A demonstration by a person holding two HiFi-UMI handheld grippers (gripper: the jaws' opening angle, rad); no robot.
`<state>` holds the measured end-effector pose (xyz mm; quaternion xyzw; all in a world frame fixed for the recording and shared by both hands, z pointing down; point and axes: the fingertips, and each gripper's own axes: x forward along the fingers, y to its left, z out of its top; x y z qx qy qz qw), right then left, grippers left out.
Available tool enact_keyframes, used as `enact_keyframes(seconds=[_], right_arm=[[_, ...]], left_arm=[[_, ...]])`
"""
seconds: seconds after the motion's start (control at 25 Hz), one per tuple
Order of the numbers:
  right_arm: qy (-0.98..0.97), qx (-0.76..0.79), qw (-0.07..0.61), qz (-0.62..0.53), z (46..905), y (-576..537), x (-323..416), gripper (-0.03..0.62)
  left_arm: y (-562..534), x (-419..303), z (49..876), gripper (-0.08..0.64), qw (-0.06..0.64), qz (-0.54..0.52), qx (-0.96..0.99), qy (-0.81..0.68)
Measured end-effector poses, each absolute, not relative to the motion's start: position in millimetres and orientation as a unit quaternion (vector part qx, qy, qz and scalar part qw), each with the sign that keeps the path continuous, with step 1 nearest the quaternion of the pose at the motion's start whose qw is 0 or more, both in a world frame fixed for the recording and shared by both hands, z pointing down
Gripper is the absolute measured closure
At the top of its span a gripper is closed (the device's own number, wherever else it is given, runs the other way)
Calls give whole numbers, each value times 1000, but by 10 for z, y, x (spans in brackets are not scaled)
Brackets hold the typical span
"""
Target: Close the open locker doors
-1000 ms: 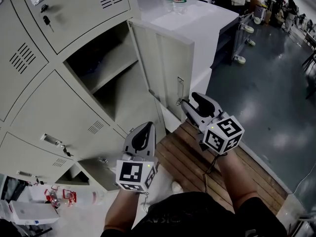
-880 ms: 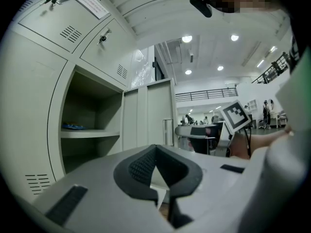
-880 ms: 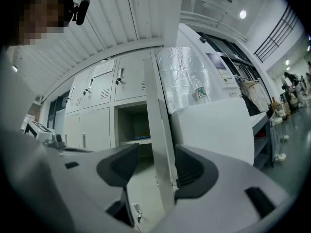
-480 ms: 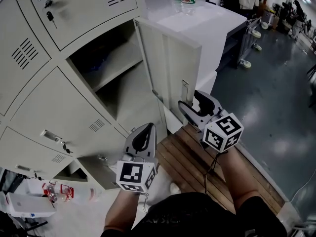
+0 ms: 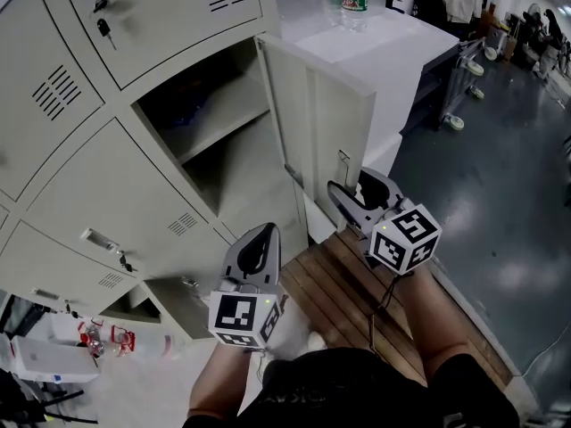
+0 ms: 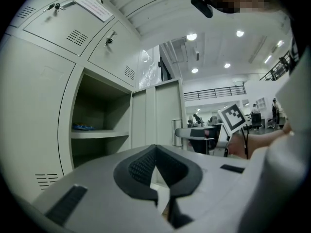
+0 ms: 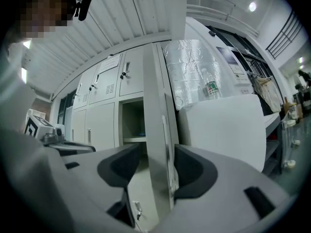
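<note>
A beige locker door (image 5: 323,119) stands open, swung out to the right of its shelved compartment (image 5: 201,123). My right gripper (image 5: 351,185) is at the door's free edge near the latch plate (image 5: 343,163). In the right gripper view the door edge (image 7: 154,106) stands between the wide jaws of the right gripper (image 7: 158,153). These have just been closing a little, with a gap left at the left pad (image 7: 124,161). My left gripper (image 5: 264,230) hovers lower left, shut and empty. The left gripper (image 6: 155,148) faces the open compartment.
A lower locker door (image 5: 174,303) is also ajar at the bottom left. A white cabinet (image 5: 393,52) carrying a water bottle (image 5: 355,7) stands just right of the open door. Wooden planks (image 5: 335,288) lie underfoot. Keys (image 5: 105,27) hang in a shut upper door.
The right gripper has crept forward along the door's free edge, which now sits deeper between its jaws. The head view has shifted slightly. The left gripper stays put.
</note>
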<state>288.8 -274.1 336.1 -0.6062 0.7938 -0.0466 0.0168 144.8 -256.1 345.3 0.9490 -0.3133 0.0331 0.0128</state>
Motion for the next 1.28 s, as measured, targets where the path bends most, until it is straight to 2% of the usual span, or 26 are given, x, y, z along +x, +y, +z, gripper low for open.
enact_keyframes(seconds=[0.36,0.52,1.28], right_arm=[[794,-606,13,-46,3364,-2807,2855,411],[795,-605,8,-46,3373,-2798,2816,460],[817,-576,-34,-29,3383,-2862,2120,441]], left_arm=[[-2678,1368,3452,555,22,26,947,-320],[-2702,1349,3459,555,25,25,947,-318],[-2739,846,3433,555,28,25,944,-328]])
